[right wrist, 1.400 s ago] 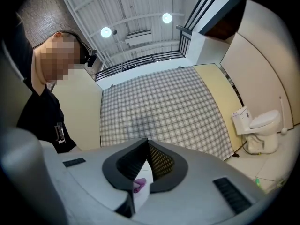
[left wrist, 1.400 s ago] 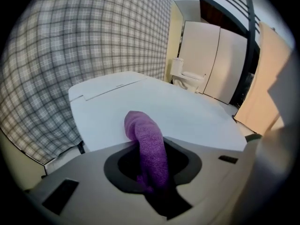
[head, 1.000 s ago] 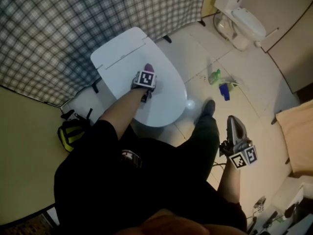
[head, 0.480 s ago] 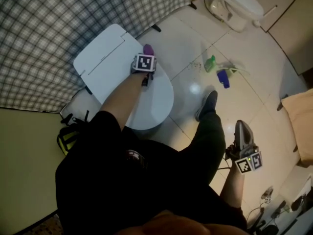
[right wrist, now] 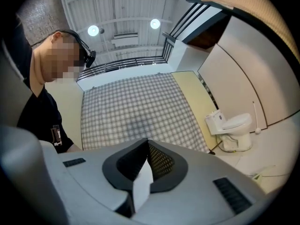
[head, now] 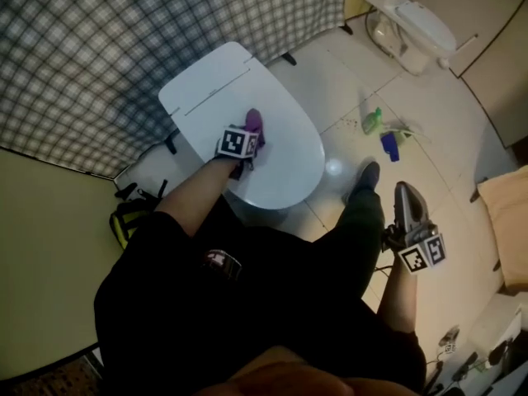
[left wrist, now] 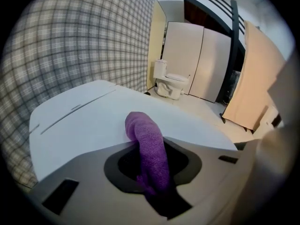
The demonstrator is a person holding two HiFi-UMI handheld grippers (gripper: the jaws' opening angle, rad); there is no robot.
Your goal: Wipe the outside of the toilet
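Sweeping back from the rim, the left gripper point(head: 249, 135) now presses its purple knitted cloth point(head: 254, 120) on the middle of the closed white toilet lid point(head: 210, 97). Half a second ago the cloth sat at the lid's far edge, so one stroke has gone out and returned. The right gripper point(head: 403, 198) hangs beside the person's leg, well apart from the toilet, much as before.

In the left gripper view, the jaws are clamped on the cloth, whose free end bends forward onto the lid.

In the right gripper view, the jaws meet with nothing gripped, and they point towards a grey plaid curtain point(right wrist: 136, 111).

I judge the lid top to be mid-wipe, with the bowl's sides likely still to do.
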